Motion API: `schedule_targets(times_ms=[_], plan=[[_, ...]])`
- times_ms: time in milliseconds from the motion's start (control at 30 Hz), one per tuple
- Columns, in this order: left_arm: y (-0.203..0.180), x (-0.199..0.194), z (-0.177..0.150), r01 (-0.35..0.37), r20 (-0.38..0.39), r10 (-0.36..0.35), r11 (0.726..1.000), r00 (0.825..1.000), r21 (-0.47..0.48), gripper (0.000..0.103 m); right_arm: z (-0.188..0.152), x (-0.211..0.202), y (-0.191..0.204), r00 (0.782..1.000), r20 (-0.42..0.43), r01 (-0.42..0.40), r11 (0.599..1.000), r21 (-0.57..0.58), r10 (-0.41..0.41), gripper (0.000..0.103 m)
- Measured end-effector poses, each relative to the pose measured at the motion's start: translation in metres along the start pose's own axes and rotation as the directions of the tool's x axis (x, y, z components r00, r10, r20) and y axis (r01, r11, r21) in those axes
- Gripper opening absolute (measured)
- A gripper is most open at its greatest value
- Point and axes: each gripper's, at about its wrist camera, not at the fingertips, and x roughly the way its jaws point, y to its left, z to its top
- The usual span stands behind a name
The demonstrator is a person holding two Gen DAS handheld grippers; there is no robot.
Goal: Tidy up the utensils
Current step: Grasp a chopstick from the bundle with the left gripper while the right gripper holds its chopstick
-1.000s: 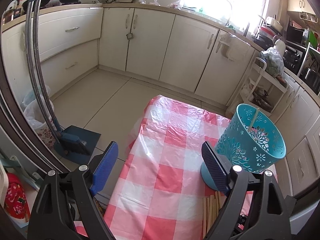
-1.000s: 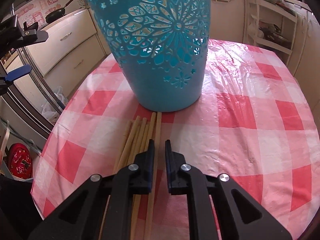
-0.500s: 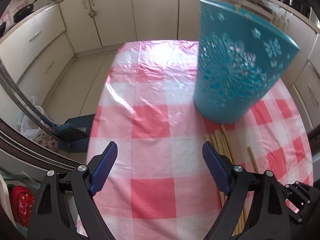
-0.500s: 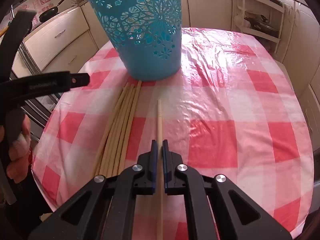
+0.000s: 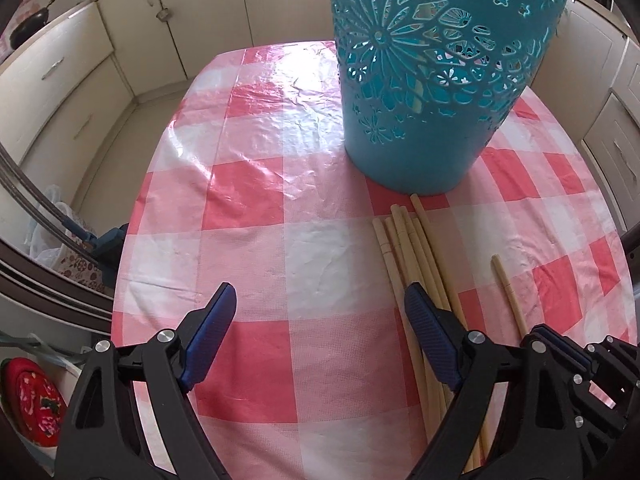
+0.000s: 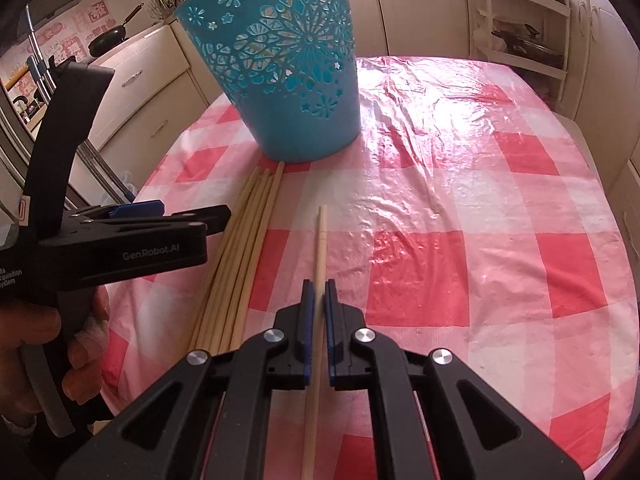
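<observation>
A teal cut-out basket [image 5: 436, 76] stands on the pink checked tablecloth [image 5: 256, 208]; it also shows in the right wrist view [image 6: 288, 68]. A bundle of several wooden chopsticks [image 6: 244, 252] lies in front of it, also in the left wrist view [image 5: 416, 256]. My right gripper [image 6: 319, 292] is shut on a single chopstick [image 6: 321, 236], apart from the bundle to its right; it shows in the left wrist view [image 5: 508, 288]. My left gripper [image 5: 320, 304] is open and empty above the cloth, left of the bundle; its right finger [image 5: 428, 328] overlaps the bundle.
Cream kitchen cabinets [image 5: 64, 80] surround the table. A white rack [image 6: 520, 20] stands at the back right. The table's left edge [image 5: 120, 272] drops to the floor, where bags lie. A pan [image 6: 108, 34] sits on the counter.
My right gripper closed on one chopstick and drew it back, away from the bundle. My left gripper swung from the floor side over the table, toward the basket and bundle.
</observation>
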Motion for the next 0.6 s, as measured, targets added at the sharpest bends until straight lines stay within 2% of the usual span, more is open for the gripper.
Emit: schedule_targets(times_ms=[67,133,333,433,600], plan=[[-0.001,0.001,0.001,-0.003,0.001,0.003,1.0,1.0,0.002,0.083,0.0,0.0,-0.001,1.0,0.002,-0.003,1.0,-0.001,0.003,0.006],[-0.001,0.003,0.002,-0.014,-0.009,0.014,1.0,1.0,0.006,0.078,0.0,0.0,-0.002,1.0,0.004,-0.006,1.0,-0.002,0.006,0.006],[-0.001,0.005,0.003,0.016,-0.012,-0.016,1.0,1.0,-0.001,0.067,0.001,0.0,-0.003,1.0,0.009,-0.006,1.0,-0.004,0.006,0.006],[-0.008,0.003,0.004,0.037,0.001,-0.037,0.999,0.999,0.028,0.053,0.002,0.001,-0.002,1.0,0.008,-0.002,1.0,-0.01,0.003,0.006],[-0.019,-0.002,0.005,0.094,0.003,-0.095,0.992,0.995,0.084,0.012,0.006,0.005,0.0,1.0,0.006,0.005,1.0,-0.021,-0.005,0.007]])
